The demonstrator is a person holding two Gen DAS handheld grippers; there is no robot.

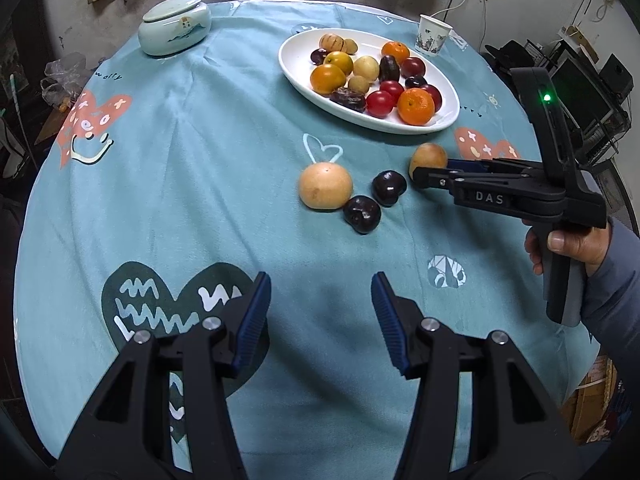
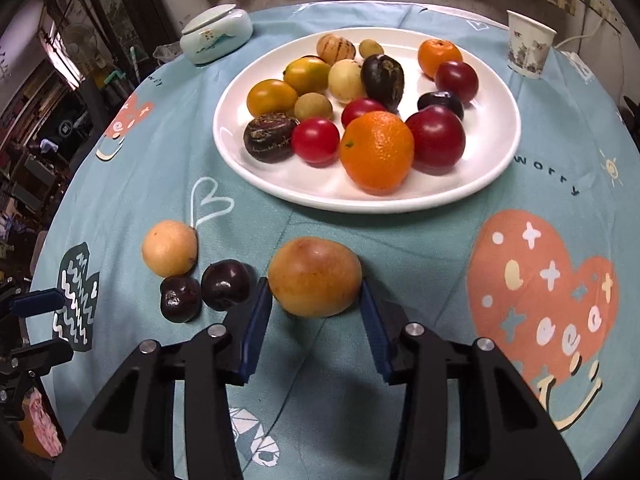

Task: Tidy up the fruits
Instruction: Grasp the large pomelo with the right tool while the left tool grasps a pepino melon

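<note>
A white oval plate (image 1: 448,92) (image 2: 496,160) holds several fruits: oranges, red tomatoes, dark plums, yellow fruits. On the cloth in front of it lie a round tan fruit (image 1: 325,186) (image 2: 170,248), two dark plums (image 1: 362,214) (image 1: 389,188) (image 2: 180,299) (image 2: 226,285) and an oval yellow-orange fruit (image 1: 428,158) (image 2: 315,277). My right gripper (image 2: 316,296) (image 1: 420,176) has its blue pads on either side of the oval fruit, touching it. My left gripper (image 1: 321,292) is open and empty, above the cloth short of the loose fruits.
A pale green lidded jar (image 1: 175,31) (image 2: 216,34) stands at the far left of the round table. A paper cup (image 1: 433,35) (image 2: 528,44) stands at the far right behind the plate. The table edge curves all around.
</note>
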